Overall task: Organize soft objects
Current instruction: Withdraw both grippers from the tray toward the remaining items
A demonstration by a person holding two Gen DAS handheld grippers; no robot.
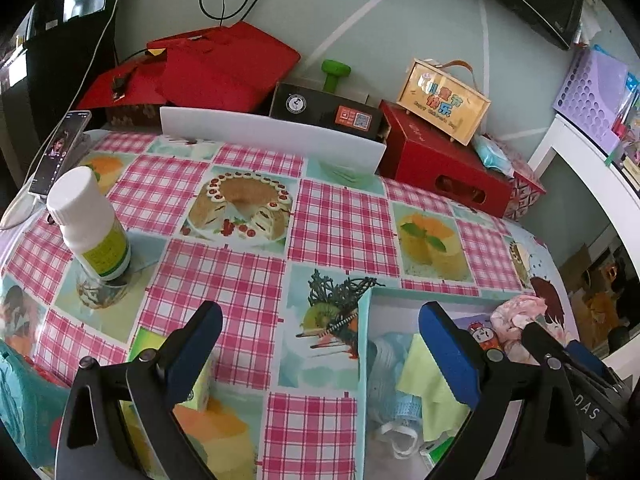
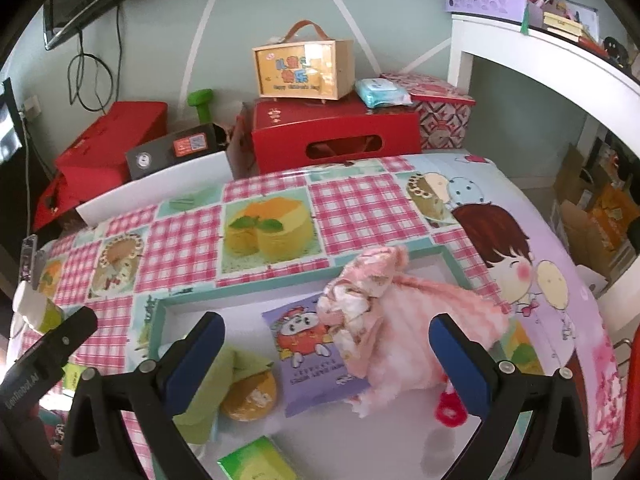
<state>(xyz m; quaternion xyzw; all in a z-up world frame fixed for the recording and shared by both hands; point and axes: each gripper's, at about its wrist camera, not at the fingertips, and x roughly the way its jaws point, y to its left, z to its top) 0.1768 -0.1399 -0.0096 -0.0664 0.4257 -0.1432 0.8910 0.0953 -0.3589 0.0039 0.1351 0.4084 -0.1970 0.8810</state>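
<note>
You are hovering your right hand-held gripper (image 2: 326, 354) over the teal-rimmed box (image 2: 188, 298), jaws spread wide and empty, framing the pink cloth (image 2: 404, 328) that is draping across the box's far edge. Your left hand-held gripper (image 1: 320, 344), also spread and holding nothing, is straddling the box's near wall above the table (image 1: 224, 280), probably leaving the right one room.

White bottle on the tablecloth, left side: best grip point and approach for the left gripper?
Grip the white bottle on its labelled body, just below the wide cap. It stands upright, apart from other things, so come in level from the near side, left gripper jaws either side of the round body. The cap's ribbed step should stop an upward slip. Jaws are open and empty now.
</note>
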